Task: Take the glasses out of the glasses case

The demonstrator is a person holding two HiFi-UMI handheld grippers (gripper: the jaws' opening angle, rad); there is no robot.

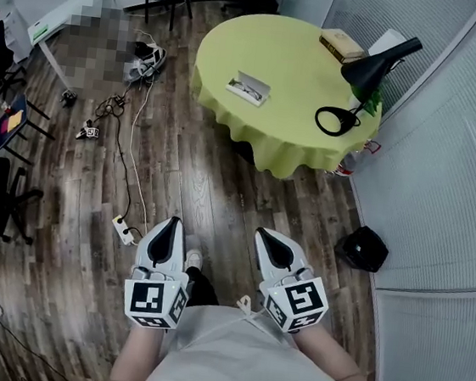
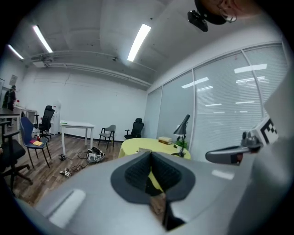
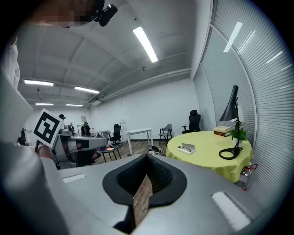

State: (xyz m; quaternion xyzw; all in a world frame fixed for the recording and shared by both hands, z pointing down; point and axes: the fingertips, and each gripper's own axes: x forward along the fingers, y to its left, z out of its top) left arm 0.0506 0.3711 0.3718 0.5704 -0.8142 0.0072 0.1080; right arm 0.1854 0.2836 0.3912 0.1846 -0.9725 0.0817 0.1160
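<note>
On the worktop (image 1: 279,53) — glasses case (image 1: 249,88) untouched | left gripper (image 1: 171,226), right gripper (image 1: 266,236) both closed, empty | step: approach — next, open jaws.

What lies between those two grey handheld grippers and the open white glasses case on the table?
In the head view, only wood-plank floor, then yellow-green tablecloth, lies between the left gripper, the right gripper and the glasses case.
</note>
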